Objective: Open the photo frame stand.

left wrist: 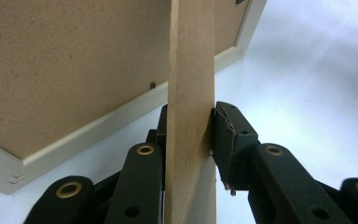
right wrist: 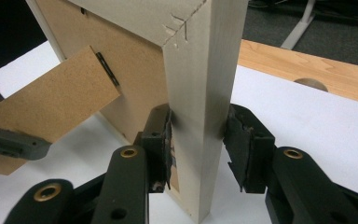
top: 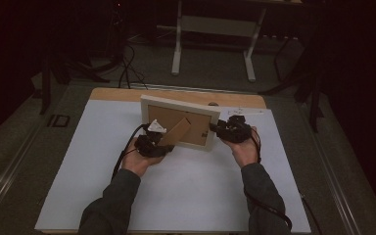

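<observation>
We see the left gripper (left wrist: 189,140) pinching the brown fibreboard easel strut (top: 176,133) (centre of frame); the right gripper (right wrist: 198,140) clamps the cream wooden picture frame (top: 178,104): over-swinging could tear the strut's 1 hinge.

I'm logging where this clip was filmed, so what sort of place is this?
Probably a lab or recording workshop: a white-covered work table in a dark room, cables on the floor, and the white legs of a second desk behind.

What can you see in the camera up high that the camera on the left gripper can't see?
High view: the whole picture frame standing on the white table, both hands, and the right gripper at the frame's side. Left gripper view: the pads pressing on the brown stand flap. Both: the frame's brown back and that flap.
</observation>
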Available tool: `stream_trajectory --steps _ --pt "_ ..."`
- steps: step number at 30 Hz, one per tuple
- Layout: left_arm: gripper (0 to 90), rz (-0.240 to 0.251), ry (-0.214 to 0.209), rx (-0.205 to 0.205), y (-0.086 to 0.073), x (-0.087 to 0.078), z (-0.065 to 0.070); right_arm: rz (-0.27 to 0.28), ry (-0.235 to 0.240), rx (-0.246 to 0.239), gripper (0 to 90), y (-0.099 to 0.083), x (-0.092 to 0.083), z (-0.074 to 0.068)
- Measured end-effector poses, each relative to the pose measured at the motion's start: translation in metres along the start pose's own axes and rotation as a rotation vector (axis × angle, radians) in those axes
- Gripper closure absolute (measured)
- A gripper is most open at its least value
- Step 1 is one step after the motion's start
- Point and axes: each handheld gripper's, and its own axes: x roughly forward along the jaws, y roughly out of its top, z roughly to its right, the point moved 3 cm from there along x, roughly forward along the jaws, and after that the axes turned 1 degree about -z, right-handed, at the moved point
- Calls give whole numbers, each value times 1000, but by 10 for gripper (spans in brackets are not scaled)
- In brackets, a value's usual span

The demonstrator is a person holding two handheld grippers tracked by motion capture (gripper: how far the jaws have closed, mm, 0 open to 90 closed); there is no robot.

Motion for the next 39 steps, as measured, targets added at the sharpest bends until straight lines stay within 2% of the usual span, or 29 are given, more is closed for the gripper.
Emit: stream_trajectory --steps 13,17,18,19,20,21,22,24,30,39 --pt "744 12 26 12 4 2 -2 17 13 -48 613 -3 0 -7" --pt "745 20 32 -6 5 2 -4 27 13 -64 613 -3 0 -11" --pt "744 21 47 -17 4 1 -7 40 13 -61 677 -3 -2 -11" --pt "746 21 47 -17 4 1 -7 40 13 -61 677 -3 -2 -11" --pt "748 27 45 -23 4 1 -8 79 85 -17 734 -1 -8 -10" --pt "748 32 45 -22 4 1 -8 79 85 -17 734 -1 -8 -10" --pt "747 34 47 -16 4 1 -8 50 58 -65 727 1 -8 -13" --pt "747 34 48 -15 3 1 -7 39 45 -81 722 2 -7 -14" --pt "752 30 44 -15 -2 1 -8 36 50 -61 710 -2 -6 -11" --pt "759 30 29 -12 -8 1 -3 37 73 -64 695 -8 -8 -11"
